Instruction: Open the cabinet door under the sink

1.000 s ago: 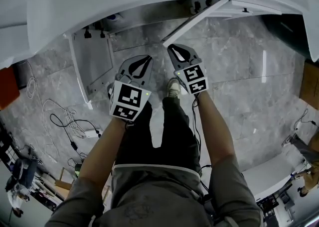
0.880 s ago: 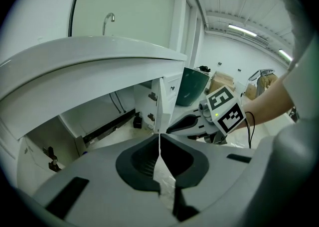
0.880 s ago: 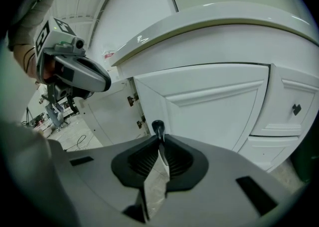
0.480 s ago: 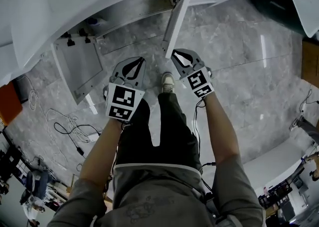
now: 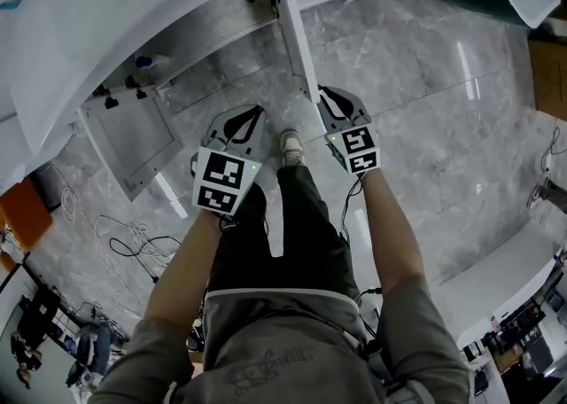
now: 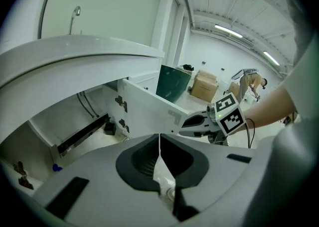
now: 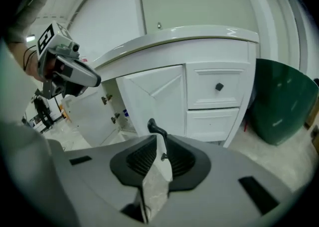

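Note:
The white cabinet under the sink counter [image 5: 133, 3] stands with both doors swung out. My right gripper [image 5: 324, 94] is shut on the black handle [image 7: 156, 127] at the free edge of the right door [image 5: 297, 39], which points edge-on toward me. In the left gripper view that door [image 6: 149, 109] juts out from the cabinet with the right gripper [image 6: 192, 124] at its end. My left gripper [image 5: 255, 113] hangs shut and empty in front of the open cabinet, between the two doors. The left door [image 5: 124, 136] is folded out wide.
Two drawers [image 7: 217, 89] sit right of the doors, and a dark green bin [image 7: 279, 101] stands beyond them. My shoe [image 5: 290, 145] is on the marble floor between the grippers. Cables [image 5: 124, 234] lie at the left. Cardboard boxes [image 6: 204, 84] and a person [image 6: 251, 81] are far off.
The right door has swung further out, from slanting rightward to edge-on toward me, with the right gripper following it. The left gripper has barely moved.

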A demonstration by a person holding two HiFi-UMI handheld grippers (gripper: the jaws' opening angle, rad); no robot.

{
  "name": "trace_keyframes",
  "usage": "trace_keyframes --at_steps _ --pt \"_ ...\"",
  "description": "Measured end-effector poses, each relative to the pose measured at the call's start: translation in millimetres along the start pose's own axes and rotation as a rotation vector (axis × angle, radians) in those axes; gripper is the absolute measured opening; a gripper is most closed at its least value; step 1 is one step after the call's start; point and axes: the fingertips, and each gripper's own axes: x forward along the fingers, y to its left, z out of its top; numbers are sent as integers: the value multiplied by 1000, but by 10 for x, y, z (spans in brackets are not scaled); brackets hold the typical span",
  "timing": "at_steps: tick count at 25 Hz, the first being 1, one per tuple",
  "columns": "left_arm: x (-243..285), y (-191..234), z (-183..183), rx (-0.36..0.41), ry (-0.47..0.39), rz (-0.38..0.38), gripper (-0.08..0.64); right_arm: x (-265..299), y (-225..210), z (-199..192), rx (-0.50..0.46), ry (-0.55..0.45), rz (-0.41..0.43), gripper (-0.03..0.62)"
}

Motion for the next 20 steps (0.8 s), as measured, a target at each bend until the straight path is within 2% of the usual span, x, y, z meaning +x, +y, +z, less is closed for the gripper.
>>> trace_keyframes --at_steps 6,10,16,18,20 --pt "27 -83 113 33 14 -12 21 -242 -259 -100 71 17 -89 60" --pt "-37 -131 215 41 12 -12 21 -393 -376 -35 167 6 -172 59" --pt "-244 -140 444 59 -9 -2 21 -646 -484 272 256 -29 -253 52" --pt "-341 -131 527 59 -18 3 21 -753 -503 397 294 -48 -263 48" --pt "-439 -120 614 54 -30 9 21 -857 -490 541 290 -51 -263 46"
